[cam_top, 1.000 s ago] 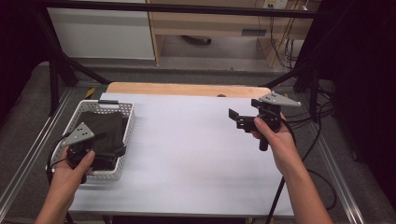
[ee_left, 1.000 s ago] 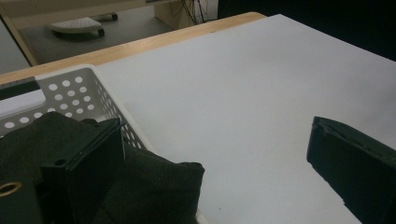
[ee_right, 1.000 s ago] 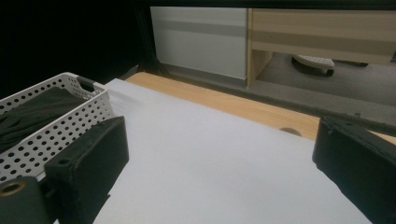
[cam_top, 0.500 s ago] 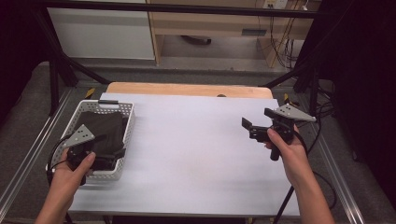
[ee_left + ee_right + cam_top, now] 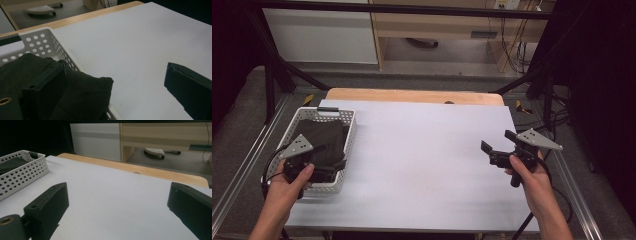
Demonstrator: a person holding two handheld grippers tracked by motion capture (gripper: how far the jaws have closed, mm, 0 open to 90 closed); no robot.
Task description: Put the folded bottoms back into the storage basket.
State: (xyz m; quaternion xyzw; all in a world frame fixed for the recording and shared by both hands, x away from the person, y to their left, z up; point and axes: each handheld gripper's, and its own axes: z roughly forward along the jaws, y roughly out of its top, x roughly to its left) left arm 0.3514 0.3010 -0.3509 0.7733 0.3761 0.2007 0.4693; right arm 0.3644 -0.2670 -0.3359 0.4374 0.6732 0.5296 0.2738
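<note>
At the near left edge of the table (image 5: 422, 165), we hold the left gripper (image 5: 329, 167) low over the front end of the white perforated basket (image 5: 346, 150), our left hand (image 5: 287, 182) wrapped round its handle. Its jaws stand wide apart: in the left gripper view one jaw lies on the dark cloth (image 5: 82, 97) inside the basket, while the other hangs out over the bare white tabletop beyond the basket's wall (image 5: 50, 42). Nothing is clamped between them.

Across the table at the near right, our right hand (image 5: 532, 180) holds the right gripper (image 5: 498, 144) above the white surface, well apart from the basket. Its jaws are spread wide too and hold nothing; the right gripper view looks between them over bare tabletop, with the basket off at the left.

The dark cloth sits folded inside the basket, covering most of its floor, with its near corner rising to the rim by the left gripper.

Farther off, a wooden strip (image 5: 412, 95) edges the far side of the table, and beyond it stand a white cabinet (image 5: 319, 35) and wooden shelving (image 5: 432, 25).
</note>
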